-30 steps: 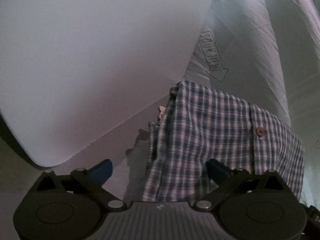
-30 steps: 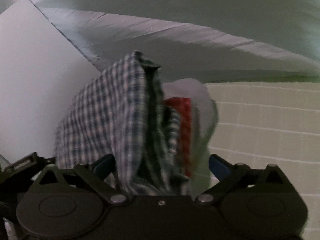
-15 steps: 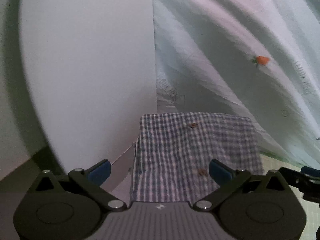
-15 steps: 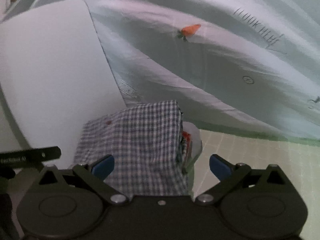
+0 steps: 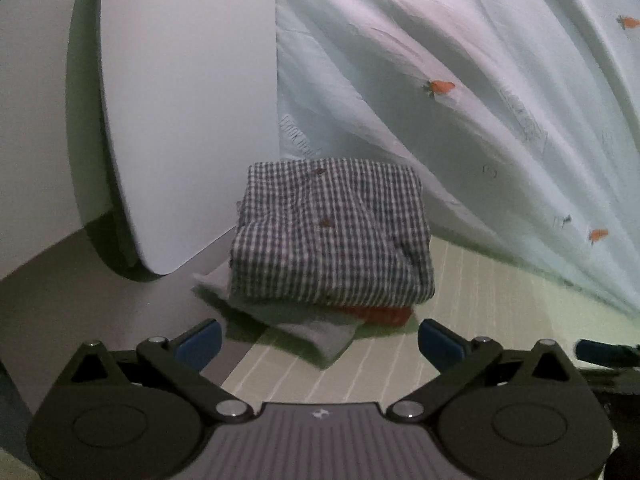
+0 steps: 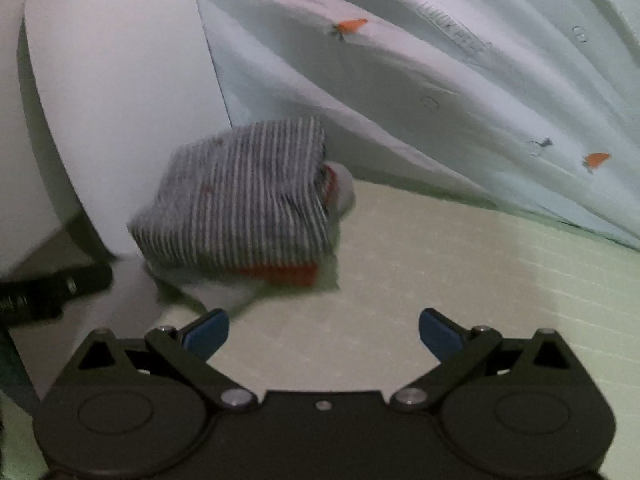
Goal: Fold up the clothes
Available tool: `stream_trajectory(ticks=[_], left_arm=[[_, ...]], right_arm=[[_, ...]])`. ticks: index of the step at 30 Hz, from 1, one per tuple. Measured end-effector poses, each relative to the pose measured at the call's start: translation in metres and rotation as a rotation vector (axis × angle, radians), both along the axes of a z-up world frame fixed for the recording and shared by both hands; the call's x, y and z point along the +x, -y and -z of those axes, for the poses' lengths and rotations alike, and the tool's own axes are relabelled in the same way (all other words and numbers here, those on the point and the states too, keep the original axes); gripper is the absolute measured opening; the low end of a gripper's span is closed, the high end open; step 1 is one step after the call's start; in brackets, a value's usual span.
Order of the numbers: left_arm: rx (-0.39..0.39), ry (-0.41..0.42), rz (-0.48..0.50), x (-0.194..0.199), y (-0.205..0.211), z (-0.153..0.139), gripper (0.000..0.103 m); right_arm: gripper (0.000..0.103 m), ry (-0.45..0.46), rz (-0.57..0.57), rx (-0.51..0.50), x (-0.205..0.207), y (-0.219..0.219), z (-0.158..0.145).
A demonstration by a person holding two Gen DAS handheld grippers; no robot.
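before both tongs (image 5: 319, 338) (image 6: 323, 330) — folded shirt (image 5: 332, 236)

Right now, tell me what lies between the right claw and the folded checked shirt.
Only bare pale mat lies between the open right claw and the folded checked shirt, as the right wrist view shows.

We are seeing a blue-and-white checked shirt (image 5: 332, 236) with small brown buttons, sitting over a red garment (image 5: 384, 314) and a grey one (image 5: 316, 332). We are looking at a pale mint sheet (image 5: 480, 92) printed with orange carrots, a plain white board (image 5: 188, 92), and a cream mat (image 6: 440, 288) ruled with faint lines. Both grippers' fingertips (image 5: 200, 340) are showing blue on black bodies.
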State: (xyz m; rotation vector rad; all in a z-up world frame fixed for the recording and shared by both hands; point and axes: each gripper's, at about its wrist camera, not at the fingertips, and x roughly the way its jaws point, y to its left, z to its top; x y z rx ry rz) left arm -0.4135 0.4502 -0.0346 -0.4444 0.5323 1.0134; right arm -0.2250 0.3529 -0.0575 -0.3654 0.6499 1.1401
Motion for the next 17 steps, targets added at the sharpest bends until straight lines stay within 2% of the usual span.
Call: stream_trajectory(ticks=[6,17], left_arm=[[-0.002,-0.009,-0.002,-0.017,0.017,-0.002,0.103],[0.030,-0.009,0.016,-0.017,0.021,-0.007,0.103]], right_arm=[[0.102,0.001,0.004,-0.020,-0.010,0.023,0.001],[0.102,0.030,-0.005,-0.005,-0.020,0.031,-0.004]])
